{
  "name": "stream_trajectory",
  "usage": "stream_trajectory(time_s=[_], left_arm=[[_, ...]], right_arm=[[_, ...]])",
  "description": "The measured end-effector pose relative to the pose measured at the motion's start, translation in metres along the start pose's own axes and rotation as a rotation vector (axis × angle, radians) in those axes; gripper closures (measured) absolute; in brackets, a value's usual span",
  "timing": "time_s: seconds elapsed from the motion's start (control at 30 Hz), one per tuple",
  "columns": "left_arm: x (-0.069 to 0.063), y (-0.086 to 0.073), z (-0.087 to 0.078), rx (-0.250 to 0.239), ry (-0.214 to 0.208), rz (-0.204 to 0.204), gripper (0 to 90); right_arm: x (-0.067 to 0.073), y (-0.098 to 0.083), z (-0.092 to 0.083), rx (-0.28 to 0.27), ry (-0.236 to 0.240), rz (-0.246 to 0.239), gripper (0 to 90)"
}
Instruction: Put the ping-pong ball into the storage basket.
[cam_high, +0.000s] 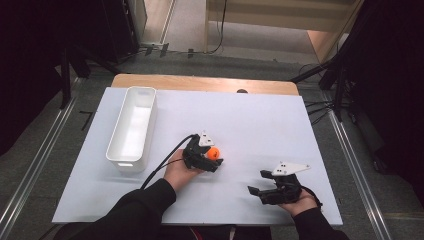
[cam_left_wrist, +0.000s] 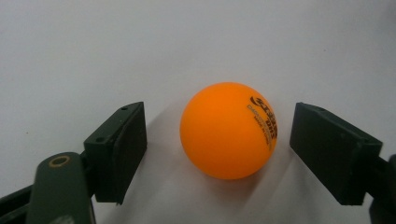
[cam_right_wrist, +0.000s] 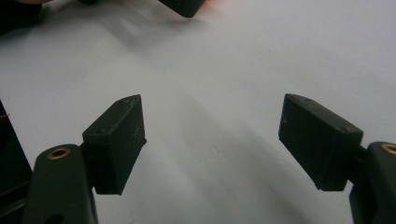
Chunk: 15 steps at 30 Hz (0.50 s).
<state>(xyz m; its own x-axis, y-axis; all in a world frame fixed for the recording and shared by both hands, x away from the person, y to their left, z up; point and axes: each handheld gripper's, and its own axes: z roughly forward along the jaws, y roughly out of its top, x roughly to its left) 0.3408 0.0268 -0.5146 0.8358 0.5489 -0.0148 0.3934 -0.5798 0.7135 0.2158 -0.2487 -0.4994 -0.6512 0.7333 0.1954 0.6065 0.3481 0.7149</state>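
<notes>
A white bin, long and narrow, lies on the left part of the table, its long side running away from the person. As far as the high view shows, its inside is bare white, with nothing lying in it. A white sheet covers most of the table, and a strip of wood shows along the far edge.

An orange ball sits on the white sheet near the middle of the table, well apart from the bin and to its right. In the high view the ball shows just at the tip of the left gripper. Dark printed writing and a small logo curve over the ball's upper right side; the letters are too small and slanted to read.

The left gripper has its jaws on either side of the ball, with a gap on each side, so the pads are not pressing on it. The ball rests on the table between them.

The right gripper lies low over the near right part of the table, well apart from the ball. Its jaws stand wide with only the bare white sheet between them.
</notes>
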Motion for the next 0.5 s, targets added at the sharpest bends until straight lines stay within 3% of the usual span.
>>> stream_trajectory(time_s=[0.2,0.5], left_arm=[[-0.0013,-0.0006,-0.0009,-0.013,0.008,0.008,33.0],[-0.0031,-0.001,-0.0013,-0.015,0.007,0.031,39.9]], right_arm=[[0.0003,-0.0001,-0.0002,0.002,-0.001,0.002,21.5],[0.0002,-0.0001,-0.0003,0.002,-0.002,0.002,21.5]])
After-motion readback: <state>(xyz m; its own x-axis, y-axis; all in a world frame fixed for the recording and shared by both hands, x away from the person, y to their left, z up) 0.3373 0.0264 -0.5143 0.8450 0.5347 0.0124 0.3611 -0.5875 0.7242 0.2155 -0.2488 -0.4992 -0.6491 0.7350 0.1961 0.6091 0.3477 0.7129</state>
